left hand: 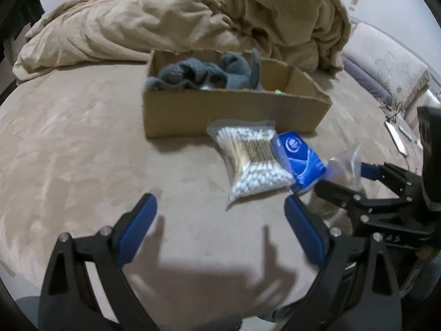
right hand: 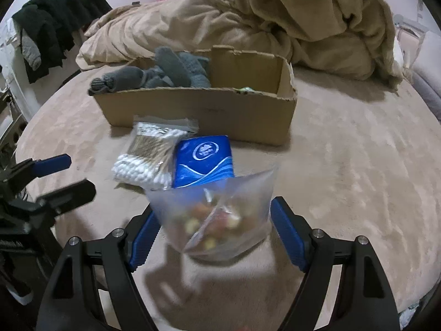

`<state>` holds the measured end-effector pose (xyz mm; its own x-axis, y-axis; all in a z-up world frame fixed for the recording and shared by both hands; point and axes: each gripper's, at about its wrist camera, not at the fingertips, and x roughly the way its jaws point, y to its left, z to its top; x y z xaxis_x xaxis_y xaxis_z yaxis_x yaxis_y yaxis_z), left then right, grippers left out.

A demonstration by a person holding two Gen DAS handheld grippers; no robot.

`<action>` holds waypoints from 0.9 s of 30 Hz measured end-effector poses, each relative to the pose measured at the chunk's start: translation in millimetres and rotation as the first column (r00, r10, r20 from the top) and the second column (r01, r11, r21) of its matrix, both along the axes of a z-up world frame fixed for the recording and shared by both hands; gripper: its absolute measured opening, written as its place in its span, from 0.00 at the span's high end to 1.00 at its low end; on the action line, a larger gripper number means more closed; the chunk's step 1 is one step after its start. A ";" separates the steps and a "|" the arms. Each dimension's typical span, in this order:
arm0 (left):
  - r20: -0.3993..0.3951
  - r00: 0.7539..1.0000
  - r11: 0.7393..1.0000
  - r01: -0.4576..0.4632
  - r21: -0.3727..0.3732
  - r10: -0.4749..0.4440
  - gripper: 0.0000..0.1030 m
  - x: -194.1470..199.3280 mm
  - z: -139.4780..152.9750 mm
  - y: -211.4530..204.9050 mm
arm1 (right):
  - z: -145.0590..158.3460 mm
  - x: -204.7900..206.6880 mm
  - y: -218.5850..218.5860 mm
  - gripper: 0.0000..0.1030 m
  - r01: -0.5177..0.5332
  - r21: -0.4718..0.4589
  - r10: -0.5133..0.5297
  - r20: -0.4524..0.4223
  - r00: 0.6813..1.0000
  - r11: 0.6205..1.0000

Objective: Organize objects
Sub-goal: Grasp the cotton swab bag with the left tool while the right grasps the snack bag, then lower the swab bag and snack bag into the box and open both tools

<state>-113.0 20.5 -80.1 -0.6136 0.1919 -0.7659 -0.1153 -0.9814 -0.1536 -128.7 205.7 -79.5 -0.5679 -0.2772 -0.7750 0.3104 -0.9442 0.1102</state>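
A clear plastic bag [right hand: 217, 218] of small coloured pieces sat on the bed [right hand: 344, 182] between the blue pads of the right gripper [right hand: 217, 229], whose jaws were spread wide on either side of it; whether a pad touched the bag could not be told. Just beyond the bag lay a blue tissue pack [right hand: 205, 160], its near end hidden behind the bag's top edge, and touching its left side a packet of cotton swabs [right hand: 150, 155]. Behind both stood an open cardboard box [right hand: 198, 110] holding grey socks [right hand: 165, 73], with a rumpled tan blanket [right hand: 275, 16] piled toward the bed's far edge. The left gripper [left hand: 220, 215] hung over bare bed left of the swabs, jaws spread and holding nothing
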 end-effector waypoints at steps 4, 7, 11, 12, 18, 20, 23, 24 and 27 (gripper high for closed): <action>0.001 1.000 1.000 0.014 -0.003 -0.014 0.08 -10.3 -5.0 8.8 | 2.4 3.3 -0.8 0.34 -0.008 0.012 0.008 -0.021 1.000 1.000; -0.009 1.000 1.000 0.021 -0.010 -0.021 0.08 -20.5 -7.0 17.3 | 1.5 2.9 4.1 0.37 -0.001 -0.003 0.001 -0.020 1.000 1.000; 0.008 1.000 0.999 0.030 -0.026 -0.030 0.08 -38.4 -13.7 27.9 | 6.5 4.1 19.8 0.37 0.019 -0.065 -0.021 -0.027 0.999 0.998; 0.009 0.999 0.999 0.034 -0.033 -0.034 0.08 -43.0 -15.0 31.1 | 7.6 4.7 23.4 0.37 0.026 -0.068 -0.029 -0.032 0.999 0.997; 0.044 0.997 0.998 0.060 -0.012 -0.059 0.33 -63.3 -24.4 39.4 | 13.0 10.8 43.7 0.37 0.054 -0.122 -0.060 -0.049 0.997 0.991; 0.037 0.997 0.998 0.069 -0.010 -0.069 0.47 -61.5 -23.7 41.8 | 17.3 14.5 47.8 0.37 0.058 -0.142 -0.068 -0.065 0.996 0.988; 0.032 0.996 0.997 0.078 -0.001 -0.078 0.54 -55.8 -21.2 43.9 | 23.6 19.8 50.2 0.37 0.052 -0.167 -0.067 -0.087 0.994 0.985; 0.030 0.996 0.997 0.082 0.000 -0.082 0.55 -51.5 -18.7 43.9 | 25.0 20.9 49.5 0.37 0.046 -0.172 -0.063 -0.092 0.994 0.984; 0.018 0.996 0.996 0.083 0.009 -0.083 0.57 -36.8 -11.4 41.0 | 29.9 27.0 47.9 0.38 0.030 -0.184 -0.050 -0.106 0.993 0.982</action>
<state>-149.8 61.5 -91.5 -0.5807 0.2485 -0.7752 -0.1938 -0.9671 -0.1649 -101.7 253.6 -49.6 -0.6601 -0.3832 -0.6460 0.2926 -0.9233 0.2488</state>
